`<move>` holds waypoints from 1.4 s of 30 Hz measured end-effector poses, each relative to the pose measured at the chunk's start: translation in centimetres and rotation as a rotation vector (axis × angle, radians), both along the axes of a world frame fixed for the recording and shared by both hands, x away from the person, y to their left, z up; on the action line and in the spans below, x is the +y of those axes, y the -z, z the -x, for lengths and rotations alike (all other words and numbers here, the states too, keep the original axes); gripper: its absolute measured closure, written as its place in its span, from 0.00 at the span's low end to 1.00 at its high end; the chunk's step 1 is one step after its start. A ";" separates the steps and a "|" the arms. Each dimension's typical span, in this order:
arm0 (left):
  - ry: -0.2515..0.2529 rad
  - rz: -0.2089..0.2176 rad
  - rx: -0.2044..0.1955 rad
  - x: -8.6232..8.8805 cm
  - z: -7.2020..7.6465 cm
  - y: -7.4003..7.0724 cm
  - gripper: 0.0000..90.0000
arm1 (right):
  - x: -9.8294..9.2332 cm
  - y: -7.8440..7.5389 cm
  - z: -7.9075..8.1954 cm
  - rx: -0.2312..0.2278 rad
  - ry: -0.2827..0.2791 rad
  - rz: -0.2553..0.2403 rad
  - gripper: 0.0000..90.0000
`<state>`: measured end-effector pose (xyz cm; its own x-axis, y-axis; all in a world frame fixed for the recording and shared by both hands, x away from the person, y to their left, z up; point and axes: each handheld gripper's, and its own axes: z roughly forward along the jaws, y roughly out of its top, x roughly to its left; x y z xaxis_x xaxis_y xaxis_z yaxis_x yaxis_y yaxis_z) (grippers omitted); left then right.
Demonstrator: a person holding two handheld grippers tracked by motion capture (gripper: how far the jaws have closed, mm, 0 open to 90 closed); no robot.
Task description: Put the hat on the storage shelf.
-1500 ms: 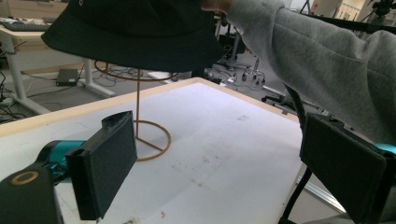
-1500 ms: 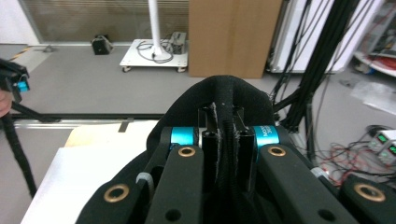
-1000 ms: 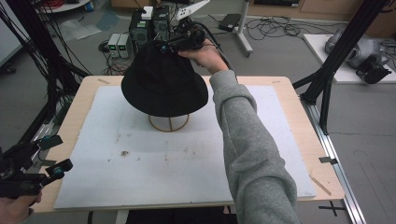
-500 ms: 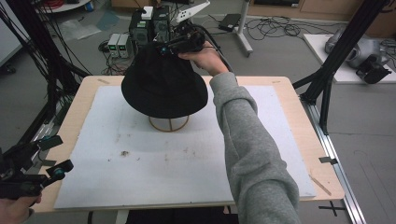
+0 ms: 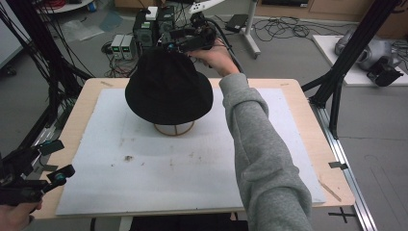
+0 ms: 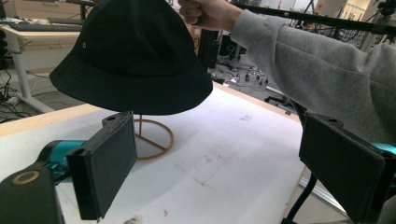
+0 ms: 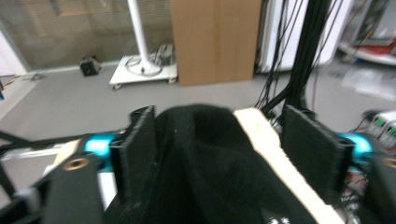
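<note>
Comparing the high view with the earlier pictures, the black hat (image 5: 168,89) hangs in much the same place above the wire stand (image 5: 174,128), so the lift or placing has paused. The right gripper (image 5: 185,41) holds its crown. The left gripper (image 5: 45,175) idles at the table's (image 5: 288,86) near left corner.

Left gripper view: jaws spread wide, nothing between; hat brim clear of the stand.

Right gripper view: jaws flank bunched hat fabric, apparently pinching it, though blur prevents certainty.
</note>
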<state>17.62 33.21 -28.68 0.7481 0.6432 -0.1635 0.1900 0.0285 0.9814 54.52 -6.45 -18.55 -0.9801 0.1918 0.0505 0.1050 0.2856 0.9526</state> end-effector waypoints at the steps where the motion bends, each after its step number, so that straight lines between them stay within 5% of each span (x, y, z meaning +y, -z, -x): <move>1: 0.001 -0.002 0.000 0.0 0.0 0.0 0.13 | -0.2 -0.2 0.0 -0.003 0.006 -0.012 0.20; 6: 0.003 -0.002 0.008 -0.1 -0.1 0.1 0.13 | -1.3 -0.8 0.2 0.022 -0.042 -0.057 0.13; 22: 0.010 -0.010 0.006 -0.3 -0.3 0.1 0.13 | -2.3 -1.7 1.4 -0.010 -0.074 -0.006 0.13; 32: 0.013 -0.008 0.005 -0.4 -0.4 0.1 0.13 | -5.3 -2.1 3.3 -0.026 -0.053 -0.020 0.13; 42: 0.042 -0.010 -0.025 -1.0 -0.5 -0.7 0.13 | -10.6 -1.4 6.7 -0.048 0.021 -0.034 0.13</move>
